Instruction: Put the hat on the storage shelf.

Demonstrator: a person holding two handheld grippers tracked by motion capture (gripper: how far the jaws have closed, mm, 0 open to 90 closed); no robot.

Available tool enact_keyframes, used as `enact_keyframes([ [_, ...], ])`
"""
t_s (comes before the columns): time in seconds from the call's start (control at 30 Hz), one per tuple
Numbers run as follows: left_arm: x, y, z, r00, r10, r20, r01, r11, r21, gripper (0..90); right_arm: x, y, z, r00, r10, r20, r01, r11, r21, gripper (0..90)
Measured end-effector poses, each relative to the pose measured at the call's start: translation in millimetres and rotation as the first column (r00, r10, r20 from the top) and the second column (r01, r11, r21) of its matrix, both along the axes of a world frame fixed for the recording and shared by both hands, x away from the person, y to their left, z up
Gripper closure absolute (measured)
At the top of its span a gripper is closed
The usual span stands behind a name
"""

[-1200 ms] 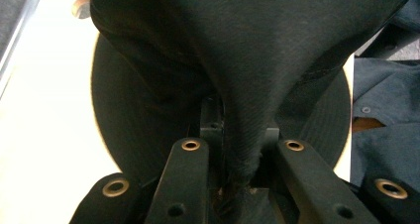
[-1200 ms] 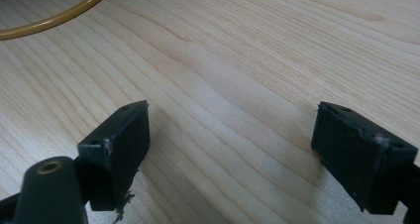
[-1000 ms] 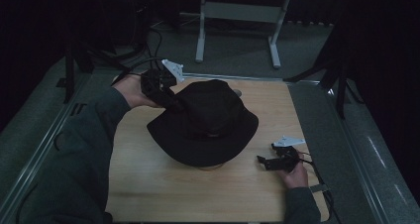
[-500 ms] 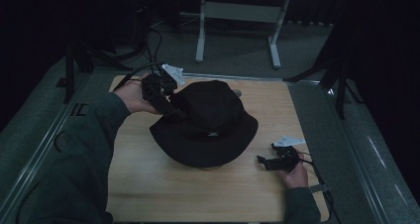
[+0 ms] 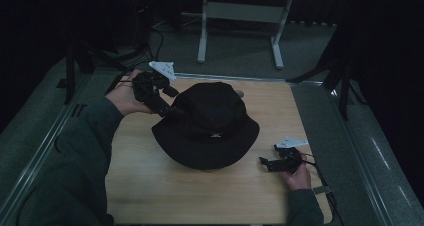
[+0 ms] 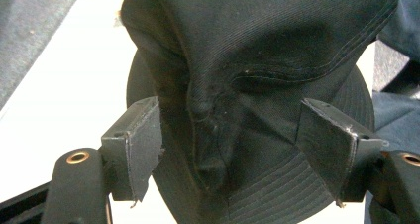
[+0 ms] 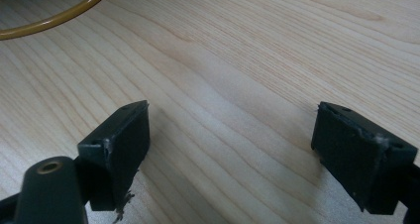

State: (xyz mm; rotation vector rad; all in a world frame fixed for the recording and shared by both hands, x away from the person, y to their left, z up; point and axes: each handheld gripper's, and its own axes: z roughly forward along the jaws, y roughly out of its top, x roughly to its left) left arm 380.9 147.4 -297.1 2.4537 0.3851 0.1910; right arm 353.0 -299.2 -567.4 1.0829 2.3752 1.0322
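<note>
Left tongs [image 6: 230, 149] wide — hat [image 6: 257, 60] between

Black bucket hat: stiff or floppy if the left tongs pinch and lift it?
Likely floppy: the hat's crown is already creased and bunched between the open left tongs. Probably light, being soft stitched fabric. The brim would likely droop, and it shouldn't roll.

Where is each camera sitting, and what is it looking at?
High view: above the person's side, looking forward and down at the light wooden table; both forearms, left tool, right tool.
Left gripper view: rides the left tool, facing the black fabric bucket hat; its jaws stand apart around the hat's creased crown.
Right gripper view: rides the right tool, facing bare wood; jaws wide apart.
Shared: high and left views both show the hat.
</note>
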Motion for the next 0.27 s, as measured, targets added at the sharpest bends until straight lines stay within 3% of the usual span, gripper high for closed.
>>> enact_keyframes([
  [0.1, -2.5, 8.7, 2.3, 0.9998, 0.018, 0.008, -0.018, 0.9994, -0.029, 27.1, 0.0, 0.0, 0.0, 1.0000, 0.000, 0.000, 0.000, 1.000, 0.000, 15.0],
  [0.27, -3.4, 16.9, 1.8, 0.9983, 0.055, 0.019, -0.055, 0.9978, -0.037, 27.6, 0.0, 0.0, 0.0, 1.0000, 0.000, 0.000, 0.000, 1.000, 0.000, 15.0],
])
